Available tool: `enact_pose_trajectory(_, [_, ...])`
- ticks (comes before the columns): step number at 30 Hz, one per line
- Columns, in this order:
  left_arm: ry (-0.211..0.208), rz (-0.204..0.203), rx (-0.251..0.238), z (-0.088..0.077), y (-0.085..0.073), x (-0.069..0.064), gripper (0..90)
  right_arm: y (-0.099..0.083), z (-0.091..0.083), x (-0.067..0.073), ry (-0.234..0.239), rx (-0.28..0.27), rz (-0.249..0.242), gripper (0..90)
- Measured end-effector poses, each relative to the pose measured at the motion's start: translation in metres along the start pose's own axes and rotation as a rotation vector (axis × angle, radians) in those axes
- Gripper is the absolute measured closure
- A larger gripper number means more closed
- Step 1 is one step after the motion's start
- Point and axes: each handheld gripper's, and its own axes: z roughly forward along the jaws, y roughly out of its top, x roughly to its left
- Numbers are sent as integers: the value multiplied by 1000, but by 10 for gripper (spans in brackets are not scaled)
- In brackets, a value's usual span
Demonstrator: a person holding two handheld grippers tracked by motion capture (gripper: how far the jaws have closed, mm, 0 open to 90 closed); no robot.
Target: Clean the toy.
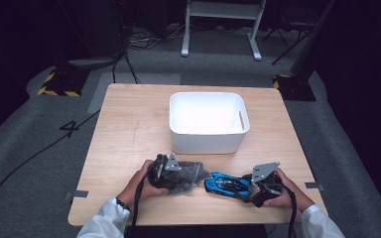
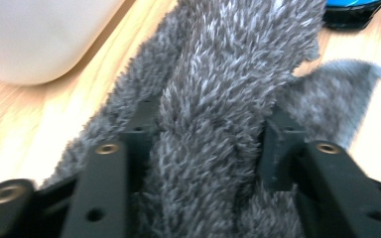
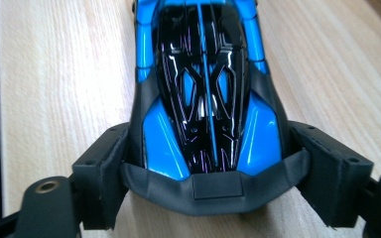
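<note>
A grey fluffy cloth (image 1: 191,172) lies bunched on the wooden table (image 1: 129,129), just in front of a white bin. My left gripper (image 1: 174,174) comes at it from the left. In the left gripper view the left gripper (image 2: 209,124) has both pads pressed into a raised fold of the cloth (image 2: 238,49). Right of the cloth sits a blue and black toy car (image 1: 223,184). My right gripper (image 1: 248,187) holds its right end. In the right gripper view the right gripper (image 3: 213,148) clamps the car (image 3: 203,74) by its sides at the near end.
The white bin (image 1: 206,141) stands open at the table's middle, its wall close behind the cloth (image 2: 30,34). The car's end (image 2: 352,7) lies just past the cloth. Cables, a white table frame and yellow-black marked bases are on the floor beyond.
</note>
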Motion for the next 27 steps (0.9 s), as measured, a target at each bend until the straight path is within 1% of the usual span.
enact_pose_trajectory(2, [-4,-12,-2,-3,-4,3,586,0,-3,0,2,-16,10,205])
enact_pose_trajectory(4, [0,-5,6,-6,-6,4,613,0,-7,-1,-7,-32,24,193])
enact_pose_trajectory(5, [2,-13,6,-7,-7,3,626,1,-9,-1,-9,-44,27,193])
enact_pose_trajectory(8, [-6,2,13,-9,-9,1,646,5,-11,1,-25,-60,26,194])
enact_pose_trajectory(13, [-28,3,18,-13,-13,-5,651,19,-10,6,-49,-70,23,194])
enact_pose_trajectory(15, [-37,11,17,-17,-17,-9,651,26,-9,8,-45,-84,23,200])
enact_pose_trajectory(16, [-42,9,11,-18,-19,-10,651,30,-7,9,-44,-87,32,203])
enact_pose_trajectory(17, [-49,6,6,-20,-22,-11,650,32,-6,9,-40,-87,31,203])
enact_pose_trajectory(19, [-57,-1,-5,-22,-27,-13,648,40,-1,10,-46,-75,27,204])
enact_pose_trajectory(21, [-68,-4,-23,-24,-31,-14,644,47,3,12,-32,-70,17,207])
enact_pose_trajectory(23, [-75,-2,-27,-25,-33,-14,641,54,8,13,-31,-58,14,203])
enact_pose_trajectory(25, [-78,-4,-29,-25,-33,-14,639,61,14,13,-18,-47,13,205])
enact_pose_trajectory(27, [-84,4,-34,-24,-33,-13,637,67,20,12,-28,-32,15,208])
